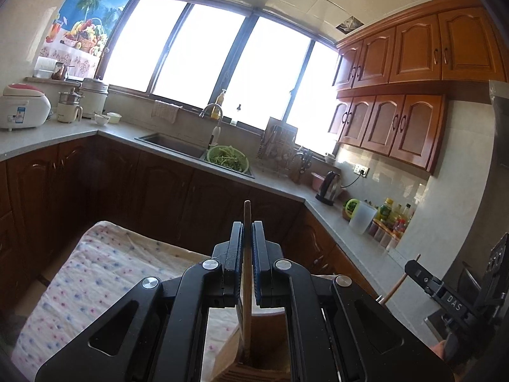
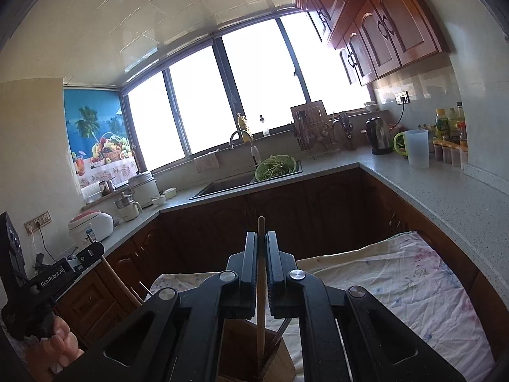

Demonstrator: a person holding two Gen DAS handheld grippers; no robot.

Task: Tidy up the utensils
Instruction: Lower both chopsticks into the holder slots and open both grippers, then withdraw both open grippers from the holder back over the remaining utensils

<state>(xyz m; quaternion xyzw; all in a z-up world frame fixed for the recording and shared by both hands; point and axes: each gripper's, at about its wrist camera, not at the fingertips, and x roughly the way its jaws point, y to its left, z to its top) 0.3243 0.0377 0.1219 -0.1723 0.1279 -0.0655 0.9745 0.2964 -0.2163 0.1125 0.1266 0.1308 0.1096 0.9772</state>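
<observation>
Kitchen counters (image 1: 222, 172) wrap around three sides under a wide bright window (image 1: 203, 57), with wooden cabinets (image 1: 413, 54) above. Nearer lies a dotted cloth (image 1: 105, 273), and on it stands a wooden utensil holder (image 2: 241, 353). Over the holder, the left gripper (image 1: 247, 242) is clenched on a wooden stick (image 1: 247, 216) that stands upright between its pads, its top poking above the fingertips and its lower end down inside the holder. Likewise, the right gripper (image 2: 261, 254) pinches a second wooden stick (image 2: 261, 232), upright between the pads, reaching into the same holder.
</observation>
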